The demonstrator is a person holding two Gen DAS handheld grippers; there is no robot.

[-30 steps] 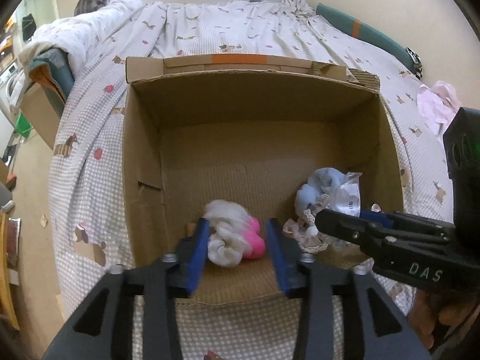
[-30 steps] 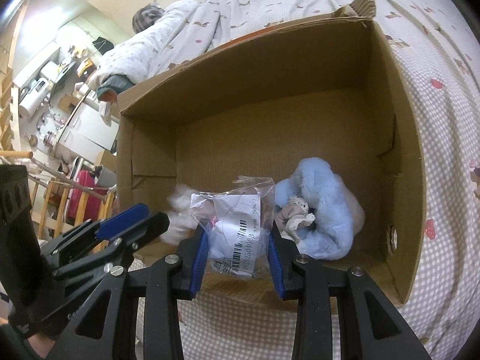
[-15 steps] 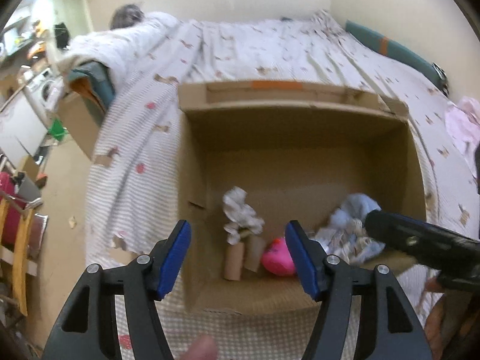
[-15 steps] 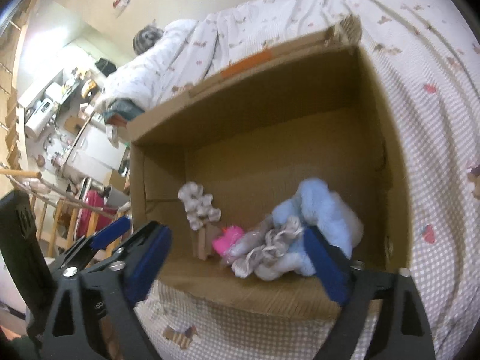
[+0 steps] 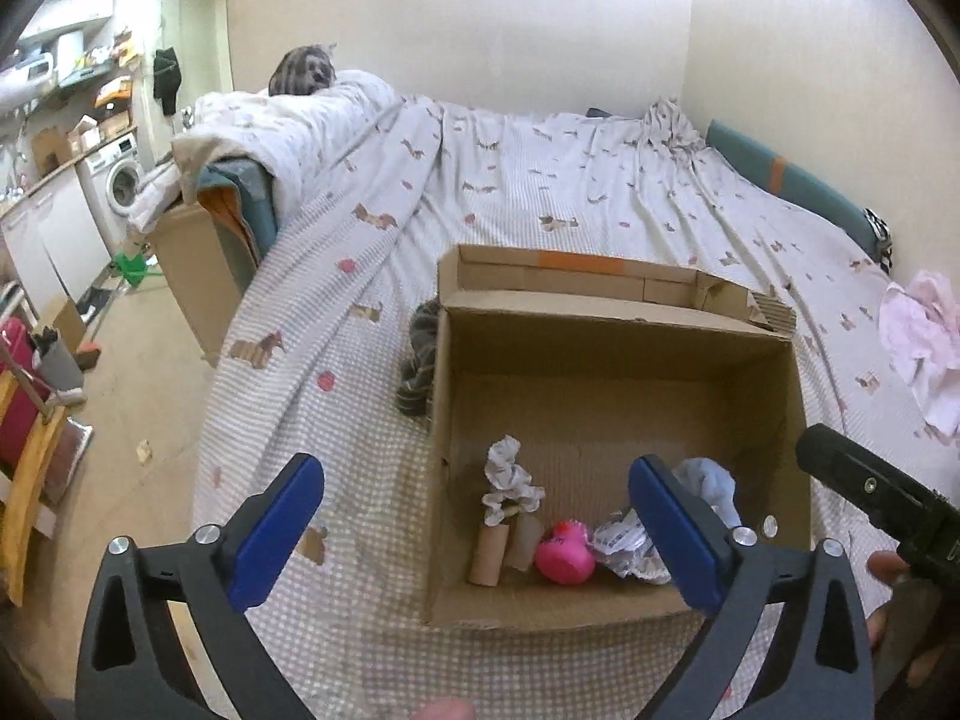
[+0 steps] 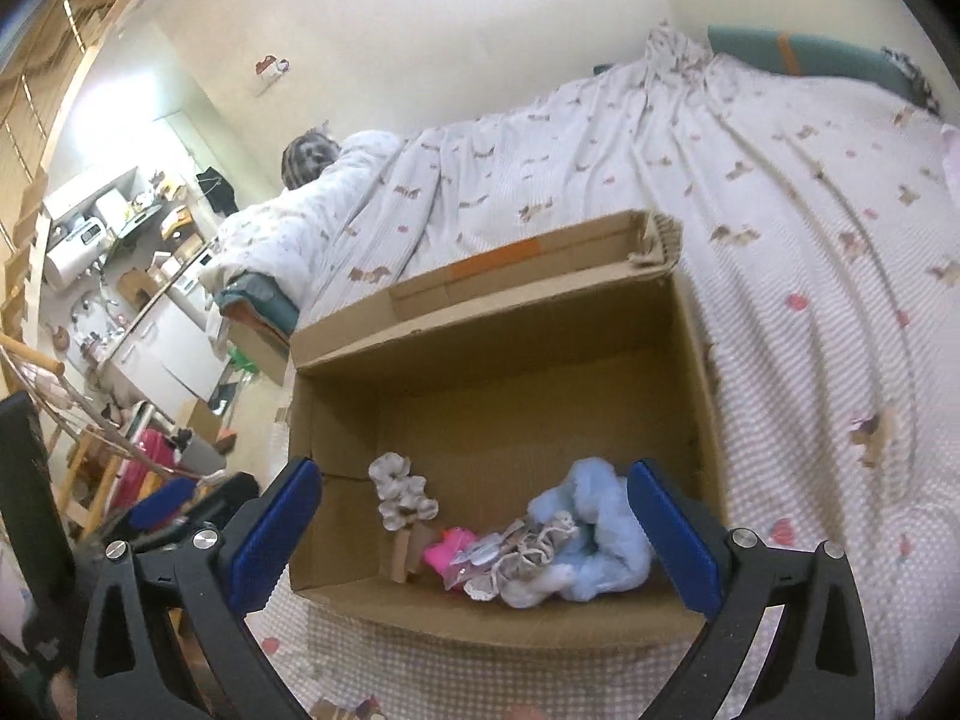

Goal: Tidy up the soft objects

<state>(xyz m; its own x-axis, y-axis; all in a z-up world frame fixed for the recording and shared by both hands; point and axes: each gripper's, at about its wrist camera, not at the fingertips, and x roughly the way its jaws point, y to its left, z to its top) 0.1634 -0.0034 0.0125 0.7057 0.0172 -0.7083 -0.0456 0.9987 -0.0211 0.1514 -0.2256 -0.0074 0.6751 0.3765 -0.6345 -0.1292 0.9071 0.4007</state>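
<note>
An open cardboard box [image 5: 600, 324] [image 6: 480, 336] lies on the checked bedspread. At its near end lie a pink rubber duck [image 5: 564, 558] [image 6: 447, 555], a white frilly cloth [image 5: 510, 480] on two cardboard tubes [image 5: 489, 555], a crumpled plastic bag [image 5: 621, 543] and a pale blue plush [image 5: 714, 483] [image 6: 606, 528]. My left gripper [image 5: 474, 468] hovers above the box's near edge, its jaws opening wide and touching nothing. My right gripper [image 6: 473, 474] hangs open and empty over the same end; its body also shows in the left wrist view [image 5: 870, 492].
A dark striped fabric [image 5: 420, 360] lies against the box's left wall. Pink clothing [image 5: 918, 348] sits on the bed at the right. The bed's left edge drops to the floor, where another cardboard box [image 5: 192, 264] and a washing machine [image 5: 123, 186] stand.
The left gripper let go of the white and pink bundle, the right one of the plastic bag. Both opened wide and rose back from the box, where the things now lie.
</note>
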